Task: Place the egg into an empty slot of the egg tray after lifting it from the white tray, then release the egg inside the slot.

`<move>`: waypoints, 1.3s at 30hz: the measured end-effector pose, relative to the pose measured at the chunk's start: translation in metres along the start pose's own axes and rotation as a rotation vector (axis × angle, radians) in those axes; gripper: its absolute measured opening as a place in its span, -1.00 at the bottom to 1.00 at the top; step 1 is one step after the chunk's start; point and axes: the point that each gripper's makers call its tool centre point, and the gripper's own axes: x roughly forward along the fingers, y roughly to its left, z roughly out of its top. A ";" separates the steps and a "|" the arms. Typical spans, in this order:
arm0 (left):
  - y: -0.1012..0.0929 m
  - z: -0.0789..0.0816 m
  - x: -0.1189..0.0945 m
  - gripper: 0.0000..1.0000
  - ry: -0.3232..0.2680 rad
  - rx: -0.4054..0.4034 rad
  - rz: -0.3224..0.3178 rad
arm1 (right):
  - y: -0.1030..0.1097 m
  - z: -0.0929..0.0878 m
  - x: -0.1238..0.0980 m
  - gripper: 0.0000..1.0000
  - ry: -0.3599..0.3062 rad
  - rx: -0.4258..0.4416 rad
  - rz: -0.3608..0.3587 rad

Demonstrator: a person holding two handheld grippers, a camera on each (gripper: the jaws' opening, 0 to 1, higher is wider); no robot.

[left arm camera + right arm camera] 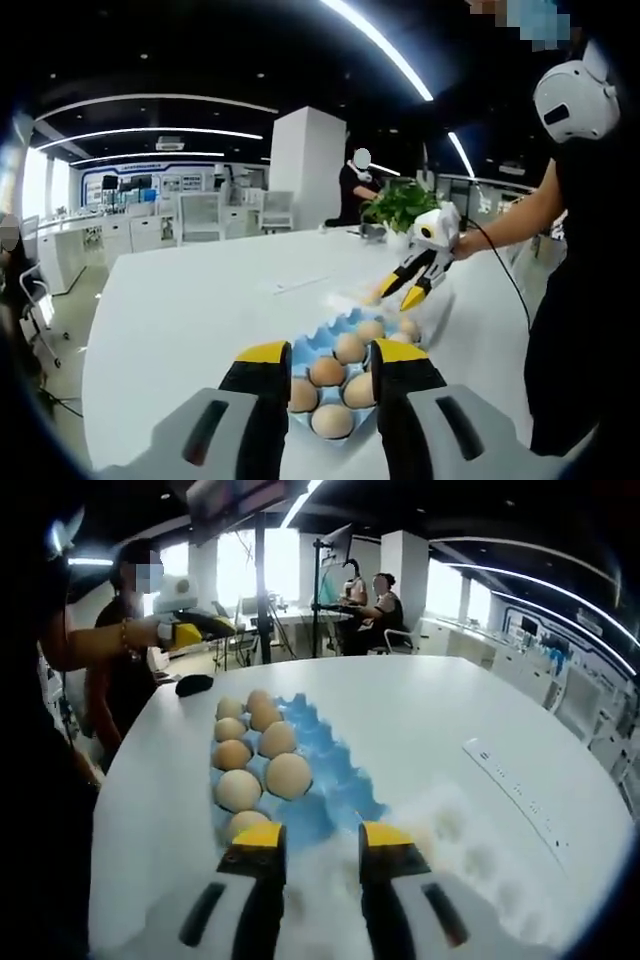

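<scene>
My white table [430,715] carries the blue egg tray [325,765], and the white tray [470,855] sits just beside it, nearest my right jaws. A long white strip [515,785] lies further along the top, and a small black thing [193,684] rests near the far edge

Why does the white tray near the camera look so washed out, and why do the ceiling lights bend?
In the right gripper view, the white tray blends into the bright white table and looks hazy, while the blue egg tray stays crisp. In the left gripper view, the fisheye lens curves the ceiling light strips into arcs.
</scene>
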 end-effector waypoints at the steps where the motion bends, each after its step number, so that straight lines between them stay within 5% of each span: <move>1: 0.000 0.000 0.000 -0.36 0.001 0.002 0.001 | -0.001 -0.002 -0.002 -0.43 0.001 0.007 -0.007; 32: -0.004 0.002 0.004 -0.38 0.008 0.008 -0.011 | -0.044 -0.072 -0.084 -0.44 0.080 0.124 -0.222; 39: -0.004 0.002 0.004 -0.38 0.009 0.008 -0.010 | -0.066 -0.093 -0.119 -0.44 0.106 0.162 -0.314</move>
